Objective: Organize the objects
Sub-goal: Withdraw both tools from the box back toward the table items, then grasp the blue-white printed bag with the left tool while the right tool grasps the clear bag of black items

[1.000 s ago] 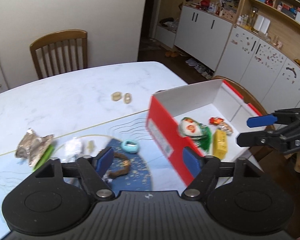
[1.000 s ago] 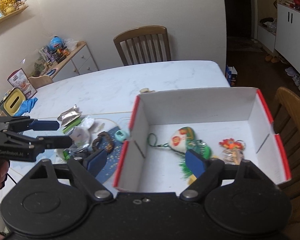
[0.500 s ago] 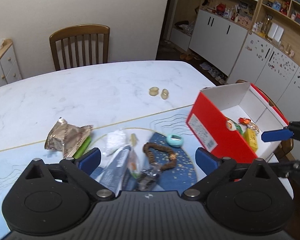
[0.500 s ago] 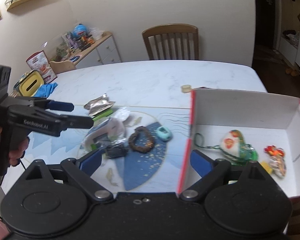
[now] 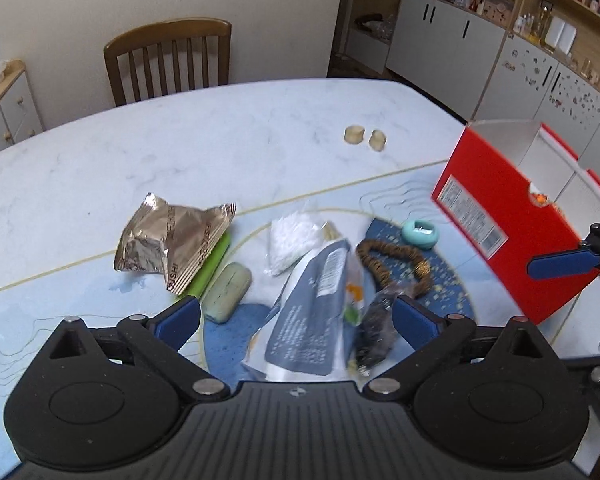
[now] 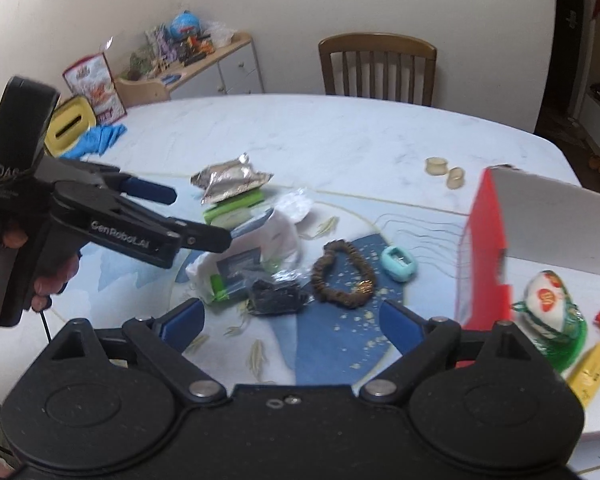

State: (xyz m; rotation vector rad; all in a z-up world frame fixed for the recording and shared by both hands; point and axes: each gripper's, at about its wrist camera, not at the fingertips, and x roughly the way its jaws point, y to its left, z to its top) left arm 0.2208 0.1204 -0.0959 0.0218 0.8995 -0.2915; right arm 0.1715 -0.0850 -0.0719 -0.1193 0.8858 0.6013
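A pile of loose objects lies on the blue placemat: a foil snack bag [image 5: 172,236], a green soap bar [image 5: 227,291], a grey-blue packet [image 5: 318,304], a brown bead bracelet [image 5: 396,266], a black wrapped item [image 6: 275,296] and a teal round object [image 5: 420,234]. A red-and-white box [image 5: 512,216] stands at the right; in the right wrist view it holds a white pouch [image 6: 546,300] and a yellow bar [image 6: 592,372]. My left gripper [image 5: 296,318] is open above the packet. My right gripper [image 6: 292,320] is open over the placemat left of the box.
Two small beige rings [image 5: 364,137] lie on the white marble table [image 5: 180,152]. A wooden chair [image 5: 168,60] stands behind it. A yellow box and blue cloth [image 6: 92,136] sit at the table's far left. Cabinets line the right wall.
Both grippers have swung left, away from the box and toward the pile on the placemat. The box has shifted to the right edge of both views. Both grippers stay open.
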